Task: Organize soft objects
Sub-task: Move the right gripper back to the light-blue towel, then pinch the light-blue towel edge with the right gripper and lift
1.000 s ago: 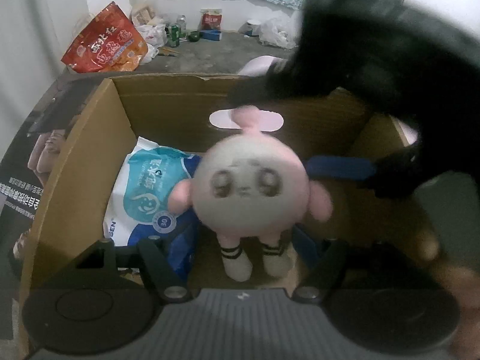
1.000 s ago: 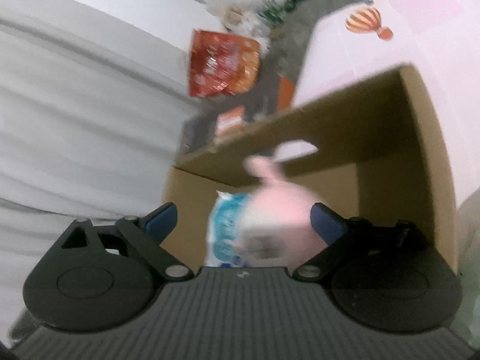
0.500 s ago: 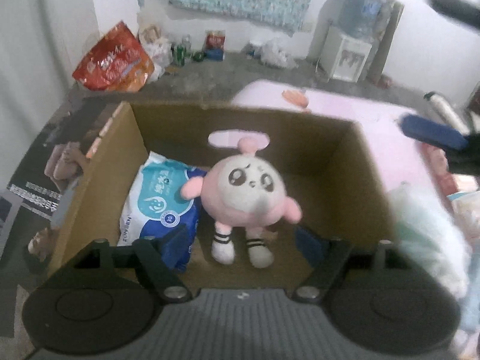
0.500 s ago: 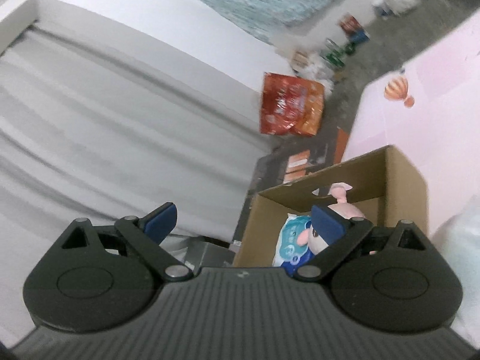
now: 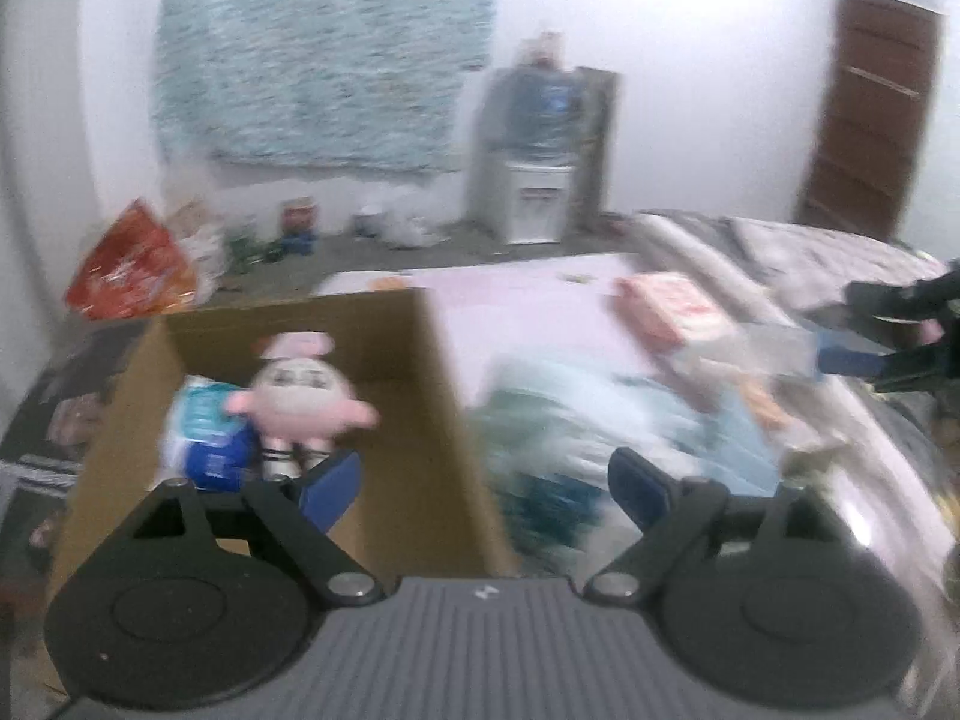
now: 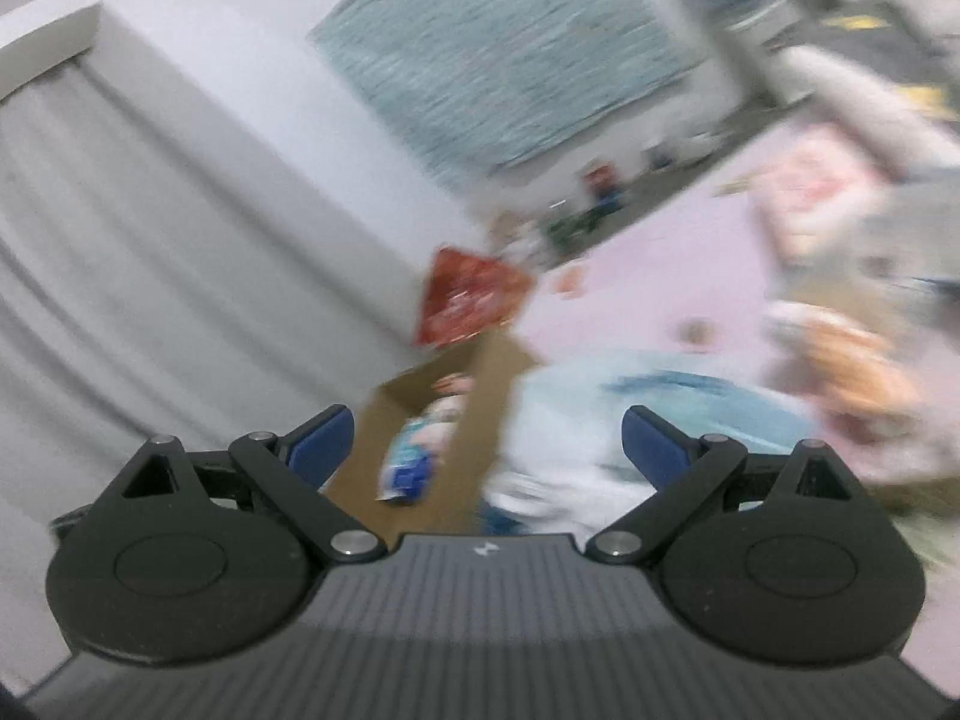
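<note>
Left gripper (image 5: 483,480): jaws wide apart, nothing between them. A second ago it hung low over the box with the doll filling its view; now it has pulled up and back, and the box sits down and to its left.
Right gripper (image 6: 486,441): jaws spread wide, empty. It has swung away from the box, which now lies small and ahead, slightly left of its centre line. In the left wrist view it shows at the far right edge (image 5: 888,336).
Cardboard box (image 5: 420,420): open top, standing on the pink bed surface (image 5: 528,306).
Pink plush doll (image 5: 300,396): inside the box, upright against the far wall, released by both grippers. Ahead-left of the left gripper.
Blue-and-white soft pack (image 5: 207,438): in the box, touching the doll on its left side.
Change: the doll went from being handled at the box to resting there alone; both grippers have withdrawn.
Meaning: that placement looks finished. Two soft items are boxed.
Next candidate: a pale blue fluffy item (image 5: 600,420) lies just outside the box wall, directly ahead of the left gripper and ahead-right of the right one (image 6: 648,408). Frames are motion-blurred, so its exact shape is unclear.
Also right-ahead: a pink packet (image 5: 666,306) further up the bed.
</note>
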